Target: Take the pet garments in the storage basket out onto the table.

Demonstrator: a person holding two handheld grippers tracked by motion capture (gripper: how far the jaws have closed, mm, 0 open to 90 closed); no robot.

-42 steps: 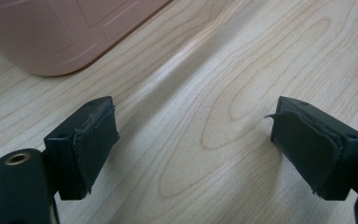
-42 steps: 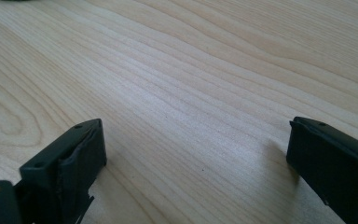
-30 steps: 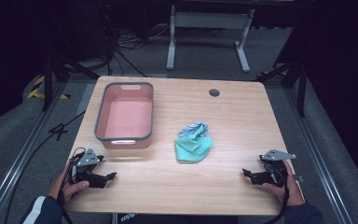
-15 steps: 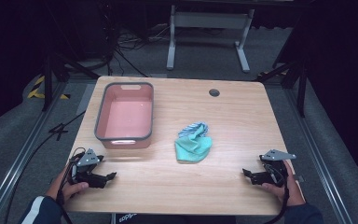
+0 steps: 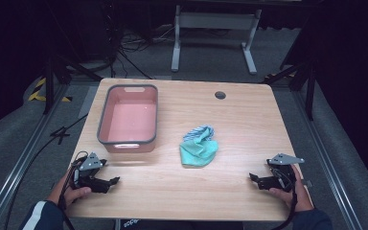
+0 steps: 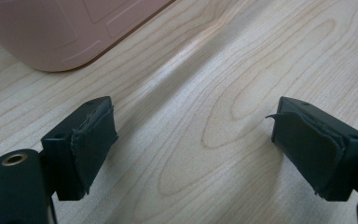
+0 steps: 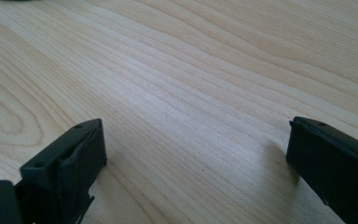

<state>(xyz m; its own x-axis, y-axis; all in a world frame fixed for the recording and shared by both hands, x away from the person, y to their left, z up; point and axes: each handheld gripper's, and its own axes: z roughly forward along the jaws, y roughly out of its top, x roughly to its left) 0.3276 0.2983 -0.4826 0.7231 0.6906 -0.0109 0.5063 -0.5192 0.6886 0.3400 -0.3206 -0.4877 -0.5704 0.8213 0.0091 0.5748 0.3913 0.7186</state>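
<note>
A crumpled teal cloth point(image 5: 199, 146) with a striped part lies near the middle of the wooden table point(image 5: 239, 120). A pink tub point(image 5: 128, 117) with a grey rim stands to its left, nothing visible inside it. My left gripper point(image 5: 111, 181) rests low at the table's front left, open, jaws wide apart over bare wood point(image 6: 191, 135). The tub's near corner point(image 6: 60, 32) shows just beyond it. My right gripper point(image 5: 254, 179) rests at the front right, open, with bare wood between its jaws point(image 7: 196, 144).
A round cable hole point(image 5: 220, 95) sits at the table's far right. Beyond the table are a grey metal stand point(image 5: 214, 28), cables on the floor and dark surroundings. A rail point(image 5: 24, 158) runs along the left side.
</note>
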